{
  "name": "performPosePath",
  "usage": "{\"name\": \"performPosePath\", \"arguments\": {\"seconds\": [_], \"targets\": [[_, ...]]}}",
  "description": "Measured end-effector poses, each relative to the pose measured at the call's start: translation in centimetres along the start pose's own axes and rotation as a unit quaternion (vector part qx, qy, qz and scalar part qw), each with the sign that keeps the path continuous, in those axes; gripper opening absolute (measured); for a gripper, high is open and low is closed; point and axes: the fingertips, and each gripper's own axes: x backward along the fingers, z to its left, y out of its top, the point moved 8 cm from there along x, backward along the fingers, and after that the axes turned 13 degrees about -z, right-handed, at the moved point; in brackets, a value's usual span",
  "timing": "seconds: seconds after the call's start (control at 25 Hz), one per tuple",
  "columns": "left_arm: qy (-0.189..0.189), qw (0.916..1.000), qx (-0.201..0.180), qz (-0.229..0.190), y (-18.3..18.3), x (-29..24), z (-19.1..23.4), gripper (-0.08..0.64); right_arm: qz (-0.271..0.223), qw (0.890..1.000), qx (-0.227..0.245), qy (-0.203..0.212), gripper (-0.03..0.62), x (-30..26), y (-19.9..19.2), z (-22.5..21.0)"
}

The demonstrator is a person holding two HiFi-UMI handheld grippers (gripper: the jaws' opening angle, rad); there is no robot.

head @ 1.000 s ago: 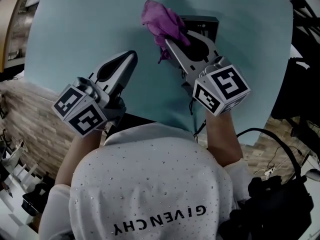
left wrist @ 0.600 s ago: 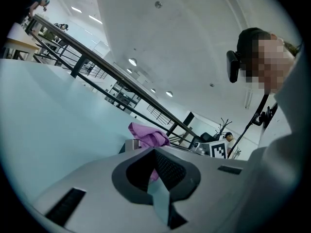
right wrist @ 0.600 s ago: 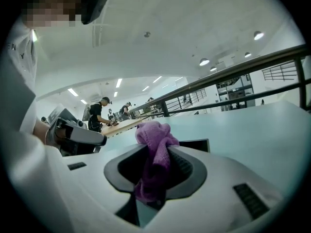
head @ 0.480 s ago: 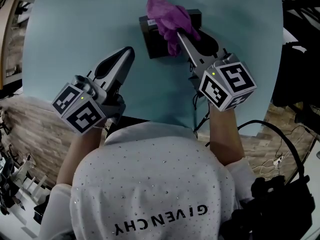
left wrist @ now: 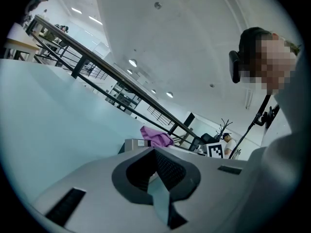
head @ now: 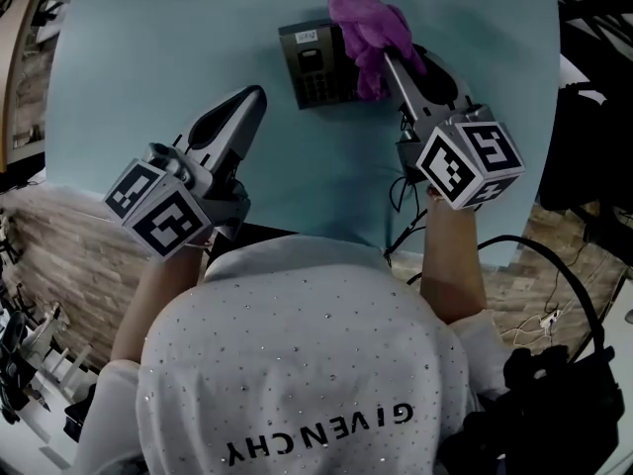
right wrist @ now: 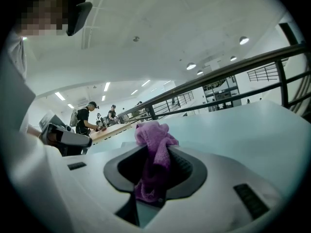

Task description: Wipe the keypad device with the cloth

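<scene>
R gripper (head: 388, 59): jaws clamped on the purple cloth (head: 368, 26). In the right gripper view (right wrist: 156, 150) I see the cloth (right wrist: 153, 135) pinched between the pads, one bunch sticking out past the tips and a tail hanging back into the gap.

Keypad device (head: 315, 62) lies flat on the pale blue table (head: 148, 57), twd the far edge, key face up. Keys and a small label at its top are visible. Cloth sits bunched at the device's right side and covers that edge; can't tell how hard it presses. R gripper comes in from the near right, tips at the device's right edge.

L gripper (head: 257, 95): jaws together, nothing btwn them, confirmed in the left gripper view (left wrist: 156, 152). It's over the table to the near left, apart from the device, tips aimed roughly twd it. From that view the keypad device (left wrist: 132, 143) shows low ahead w/ the cloth (left wrist: 156, 136) heaped on it.

Bkgd in the right gripper view: people (right wrist: 90, 118) at a bench, far off.
</scene>
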Motion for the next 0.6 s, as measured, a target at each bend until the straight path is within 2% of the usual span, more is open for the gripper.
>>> {"name": "performPosePath", "arguments": {"seconds": [0.16,0.36,0.52,0.6], "targets": [[0.006,0.9998,0.012,-0.012,0.2,0.4,-0.1,0.000,-0.004,1.000,-0.008,-0.015,0.109,0.8,0.1,-0.5],[0.039,0.9984,-0.032,0.026,-0.2,0.5,0.2,0.000,-0.011,0.999,-0.023,-0.030,0.109,1.3,-0.2,-1.4],[0.038,0.9991,-0.012,0.013,0.0,1.1,0.0,0.000,-0.016,0.998,-0.036,-0.045,0.109,1.9,-0.1,-1.9],[0.035,0.9993,-0.007,0.007,0.3,1.4,-0.1,0.000,-0.027,0.998,-0.048,-0.032,0.109,2.0,0.4,-1.5]]}}
